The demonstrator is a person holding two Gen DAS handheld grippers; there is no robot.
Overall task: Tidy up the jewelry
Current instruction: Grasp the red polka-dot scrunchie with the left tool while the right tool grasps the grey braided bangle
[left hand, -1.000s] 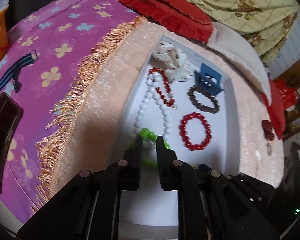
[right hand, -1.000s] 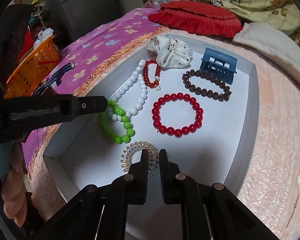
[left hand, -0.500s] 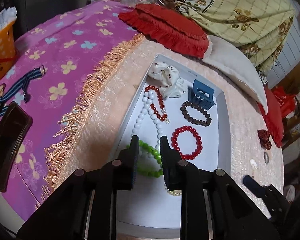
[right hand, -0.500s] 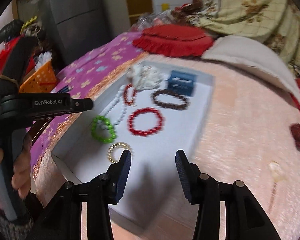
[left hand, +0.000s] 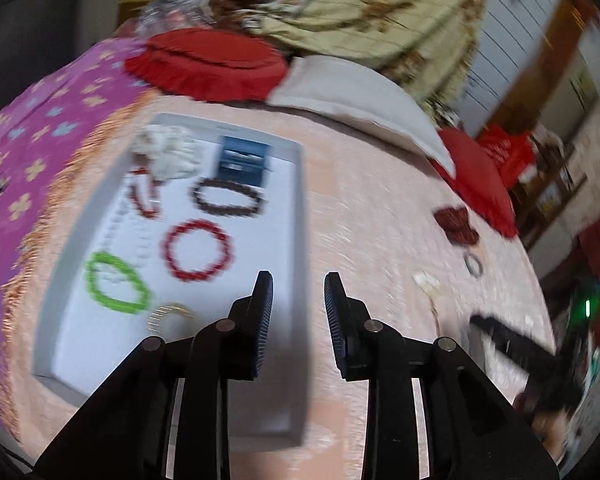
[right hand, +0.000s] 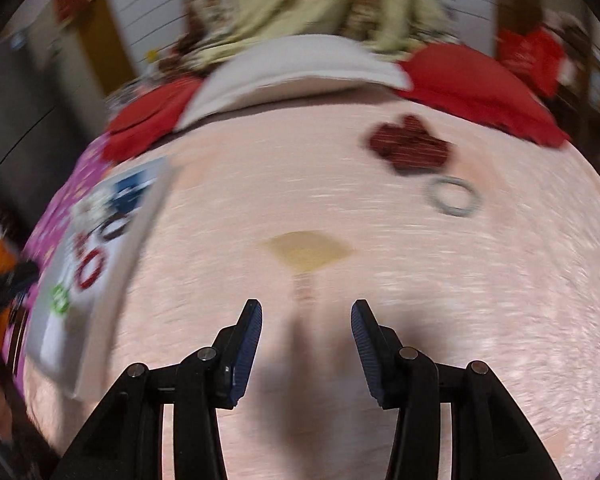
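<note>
Pink bedspread (right hand: 340,208) pieces remain: both our empty grippers, left gripper (left hand: 298,294) opening, right gripper (right hand: 306,320) parted, next need the grey ring (right hand: 454,196) for the white tray (left hand: 296,216).

Bed covered by a pale pink textured spread (right hand: 340,208), with a purple flowered cloth (left hand: 40,128) alongside its fringed edge. Directly on the spread: a white shallow tray (left hand: 300,216) at left, a dark red scrunchie (right hand: 410,146), a grey ring-shaped hair tie (right hand: 454,196) just beside it, and a yellowish patch (right hand: 308,252) near centre. At the far end, a white pillow (right hand: 300,66) between red cushions (right hand: 480,88).
</note>
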